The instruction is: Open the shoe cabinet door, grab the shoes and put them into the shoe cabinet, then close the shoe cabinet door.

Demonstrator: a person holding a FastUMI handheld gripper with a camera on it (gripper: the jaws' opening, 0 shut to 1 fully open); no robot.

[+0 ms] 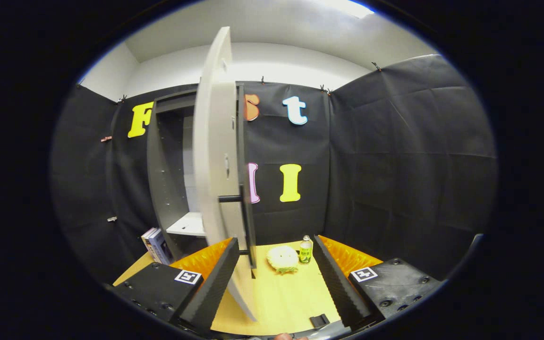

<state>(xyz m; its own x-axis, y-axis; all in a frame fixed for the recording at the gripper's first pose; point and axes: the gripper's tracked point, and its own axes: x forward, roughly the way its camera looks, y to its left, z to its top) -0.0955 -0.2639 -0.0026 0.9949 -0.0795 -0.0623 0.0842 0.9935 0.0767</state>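
Left of the tool, books [156, 245] stand upright on the desk [286, 297], against the foot of the cabinet [165, 174]. The cabinet stands open ahead and to the left; its dark walls show rows of small holes, and a pale shelf [188, 224] lies low inside it. The door [215, 165] is swung out toward the tool and seen nearly edge-on, tall and pale, with a dark bar handle on its outer face. Its lower edge reaches down between the fingers, closer to the left one; whether they touch cannot be told. The tool [276, 278] is spread wide and holds nothing. Beyond the fingers, right of the door, a round pale object [283, 259] with a greenish underside lies on the desk, and a small bottle [305, 250] stands just beside it. Black cloth walls the booth, with a white wall and ceiling above.
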